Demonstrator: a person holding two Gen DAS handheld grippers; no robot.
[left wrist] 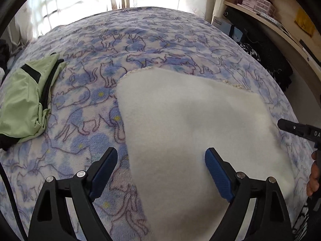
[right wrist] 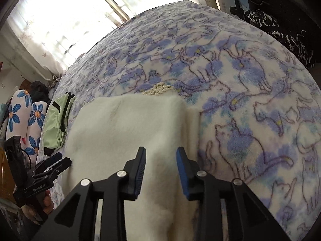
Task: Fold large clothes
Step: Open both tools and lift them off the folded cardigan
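A cream-white fleece garment (left wrist: 190, 120) lies folded flat on the cat-print bed blanket (left wrist: 140, 40); a knitted trim shows at its far edge (right wrist: 158, 89). My left gripper (left wrist: 161, 156) is open wide just above the garment's left edge, with one finger over the blanket and the other over the fleece. My right gripper (right wrist: 160, 152) hovers over the garment (right wrist: 124, 124) near its right edge. Its jaws stand partly apart with a clear gap, and the pads press on nothing. Each gripper shows in the other's view, the right gripper (left wrist: 297, 129) at the edge and the left gripper (right wrist: 58, 160) low down.
A folded light-green jacket (left wrist: 26, 104) (right wrist: 58, 120) lies on the blanket (right wrist: 240, 80) to the left. Floral pillows (right wrist: 20, 116) sit beyond the bed's left side. A wooden shelf with boxes (left wrist: 260, 2) and dark patterned cloth (right wrist: 280, 30) stand at the right. Curtained windows are at the back.
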